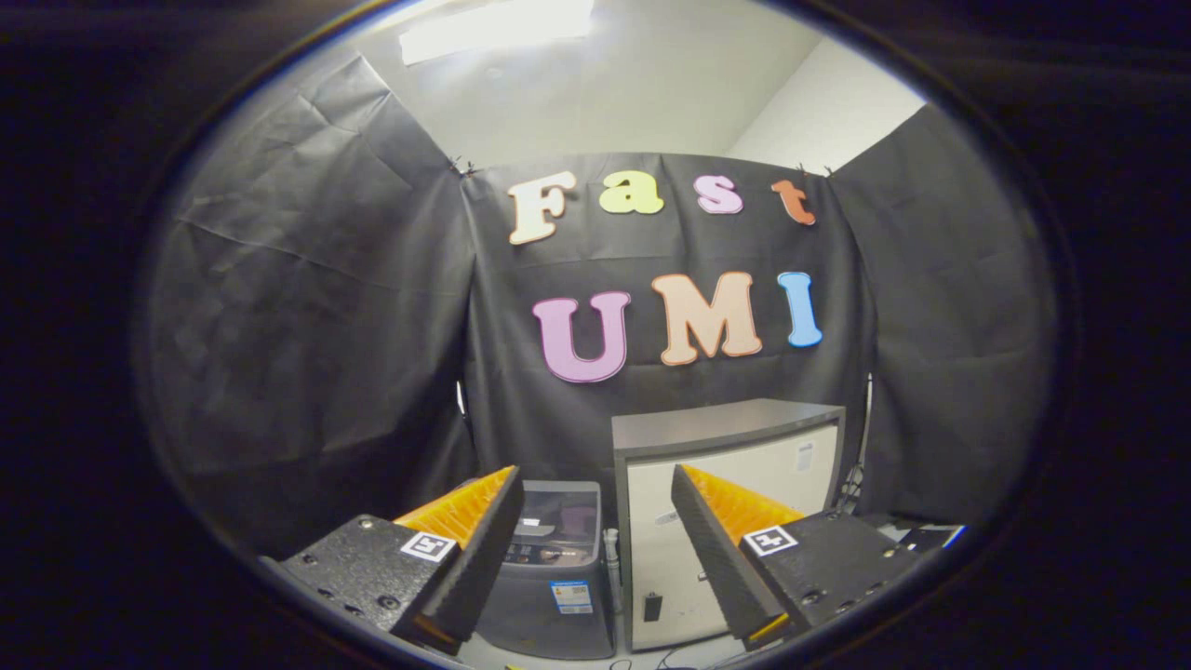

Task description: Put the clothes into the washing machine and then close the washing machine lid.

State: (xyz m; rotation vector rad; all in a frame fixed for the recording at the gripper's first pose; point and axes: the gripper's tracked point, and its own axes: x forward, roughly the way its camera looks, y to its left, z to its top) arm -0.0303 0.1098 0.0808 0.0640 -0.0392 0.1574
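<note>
Gripper view. My hand-held gripper (595, 521) is spread wide, both fingers apart with nothing between them and nothing touching either one. Each finger carries a small square marker tag on its top.

The washing machine (555, 572) is a small dark grey top-loader, seen just ahead of my fingers and slightly nearer my left one, whose tip overlaps its left side. Its lid (560, 515) looks down flat, dark and see-through, with a control strip along the front edge. There's a sticker on the front of the body; I'm not reading it.

Just beside the washer, on my right, stands a taller pale cabinet (735, 456) with a dark grey top. My right finger covers part of its front. A small dark latch-like piece sits low on the cabinet front, and a small label sits high near the right edge. A thin pipe stands in the gap between washer and cabinet.

Some cables hang beside the cabinet on the far right. Black cloth walls close in behind and on both sides, with a white ceiling and a bright light panel (498, 28) above.

I can't make out the clothes from here.
</note>
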